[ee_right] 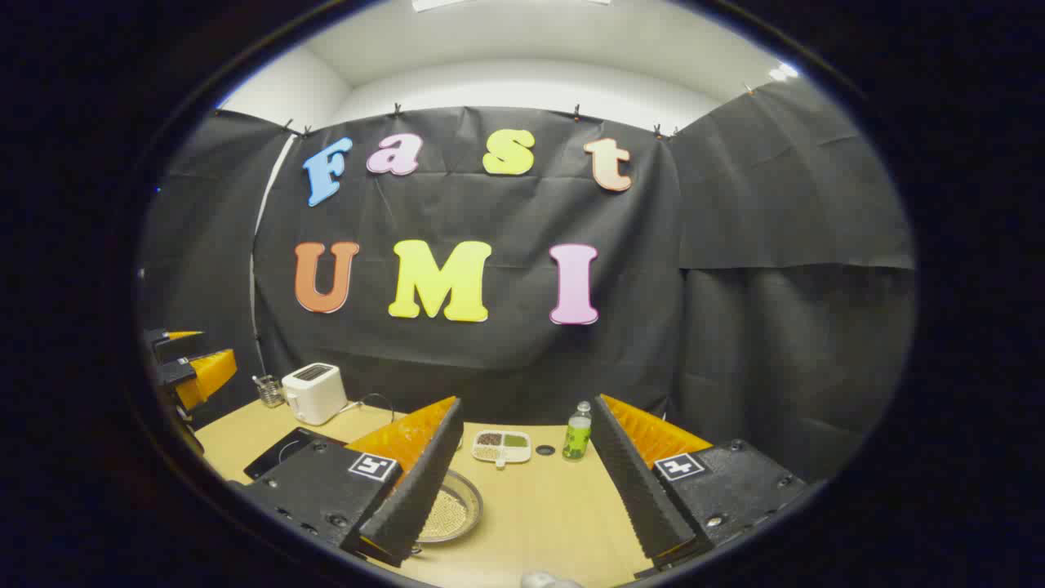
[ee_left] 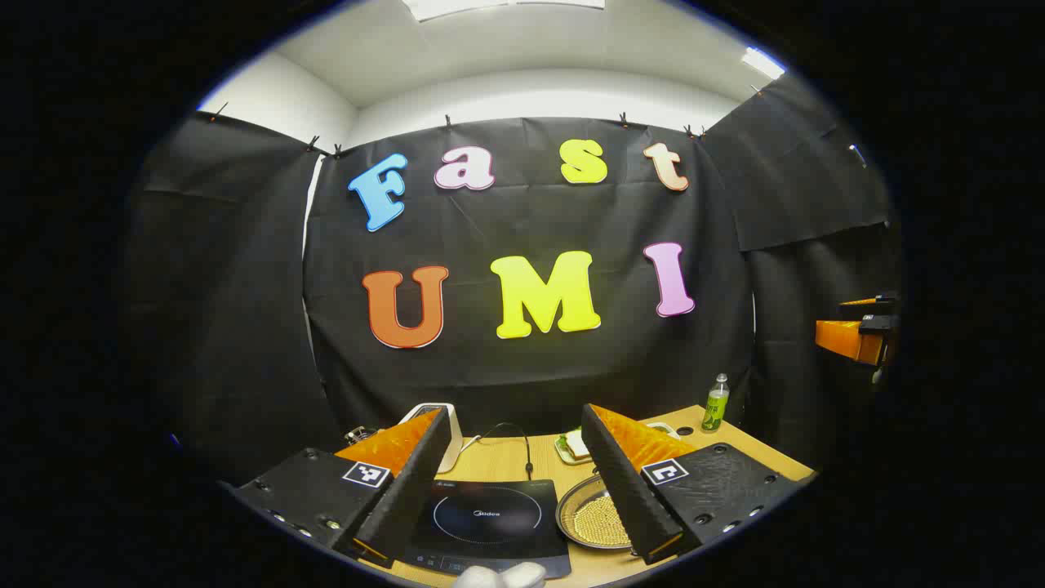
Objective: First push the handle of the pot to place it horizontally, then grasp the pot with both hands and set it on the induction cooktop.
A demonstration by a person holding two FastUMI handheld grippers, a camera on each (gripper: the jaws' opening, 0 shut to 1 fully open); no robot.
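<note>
Left gripper view is showing both tools held high over the table [ee_left: 506,461], nothing between their fingers. The left gripper [ee_left: 516,482] is hanging spread wide, with the cooktop [ee_left: 490,518] lying bare just below and ahead of its fingertips. The pot [ee_left: 592,516] — a shallow metal pan that seems to be holding pale grains — is sitting beside the cooktop, partly hidden behind the gripper's right finger. Its handle is not readable from either camera, so whether it is lying horizontal cannot be told.

From the right gripper view, the right gripper [ee_right: 522,482] is likewise gaping and gripping nothing; the pot [ee_right: 453,510] is peeking out past its left finger, and the cooktop [ee_right: 282,453] is lying farther off to that side, in front of a toaster [ee_right: 313,392]. A bottle [ee_right: 577,430] and a sectioned tray [ee_right: 501,446] are standing well ahead, clear of the work.

By this evidence the job is barely starting — the pot is sitting off the cooktop, neither tool is touching it, and the push on the handle, the two-handed grasp and the transfer all appear to be waiting.
</note>
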